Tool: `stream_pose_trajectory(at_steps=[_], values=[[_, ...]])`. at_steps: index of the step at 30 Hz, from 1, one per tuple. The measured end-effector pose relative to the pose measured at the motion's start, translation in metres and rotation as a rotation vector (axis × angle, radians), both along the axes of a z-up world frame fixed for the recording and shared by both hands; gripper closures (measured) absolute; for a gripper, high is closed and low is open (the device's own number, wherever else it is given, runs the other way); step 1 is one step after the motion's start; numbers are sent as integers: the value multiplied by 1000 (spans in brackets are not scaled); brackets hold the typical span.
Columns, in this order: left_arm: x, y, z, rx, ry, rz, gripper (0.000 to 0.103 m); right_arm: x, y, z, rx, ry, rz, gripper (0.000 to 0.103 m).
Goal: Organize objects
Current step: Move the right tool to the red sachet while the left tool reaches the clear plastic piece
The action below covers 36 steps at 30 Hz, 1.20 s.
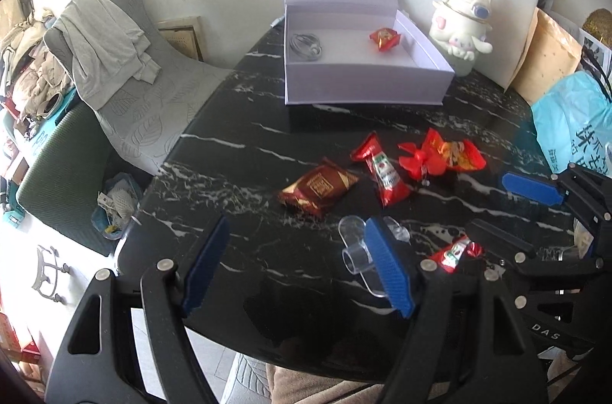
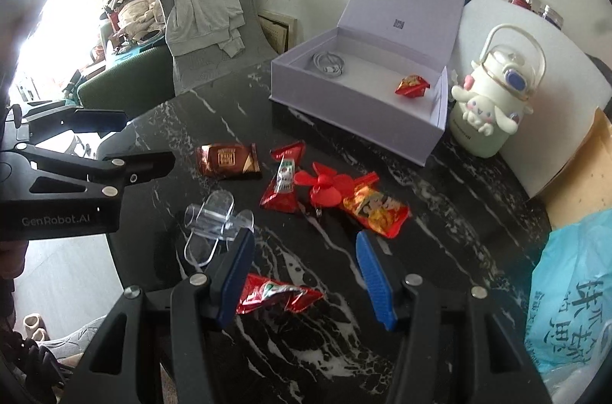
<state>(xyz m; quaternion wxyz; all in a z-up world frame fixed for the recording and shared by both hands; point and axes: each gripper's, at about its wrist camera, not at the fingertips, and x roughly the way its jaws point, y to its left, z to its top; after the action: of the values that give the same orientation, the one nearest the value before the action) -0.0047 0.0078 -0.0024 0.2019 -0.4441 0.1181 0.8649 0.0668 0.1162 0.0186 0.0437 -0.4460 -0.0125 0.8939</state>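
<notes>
The left gripper (image 1: 294, 266) is hovering wide apart and empty over the near edge of the black marble table (image 1: 237, 151), its right pad overlapping a clear plastic stand (image 1: 355, 247) lying flat there. The right gripper (image 2: 306, 274) is also spreading wide, straddling a red sachet (image 2: 275, 295) that is lying on the table between its blue pads, nearer the left pad; whether they are touching I cannot tell. Farther in, a brown packet (image 2: 227, 161), a second red sachet (image 2: 283, 182), a small red fan (image 2: 325, 186) and a snack bag (image 2: 376, 209) are sitting in a loose row, the fan overlapping the bag. Beyond them the open white box (image 2: 355, 113) is holding a coiled cable (image 2: 329, 64) and one red snack (image 2: 412, 85). A cartoon bottle (image 2: 493, 98) is standing just right of the box.
</notes>
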Motion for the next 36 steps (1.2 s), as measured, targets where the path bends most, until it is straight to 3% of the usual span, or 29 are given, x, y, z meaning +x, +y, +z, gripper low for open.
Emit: stream_pose_trajectory(at_steps=[6, 11, 21, 36], values=[[10, 1, -14, 3, -32, -21, 30, 8, 1, -16, -23, -24, -5, 47], [18, 2, -22, -4, -28, -35, 30, 12, 1, -30, -42, -41, -12, 33], [18, 3, -37, 12, -79, -64, 30, 12, 3, -50, -93, -54, -14, 33], [15, 9, -51, 46, -126, -82, 30, 9, -7, -65, -65, -46, -6, 32]])
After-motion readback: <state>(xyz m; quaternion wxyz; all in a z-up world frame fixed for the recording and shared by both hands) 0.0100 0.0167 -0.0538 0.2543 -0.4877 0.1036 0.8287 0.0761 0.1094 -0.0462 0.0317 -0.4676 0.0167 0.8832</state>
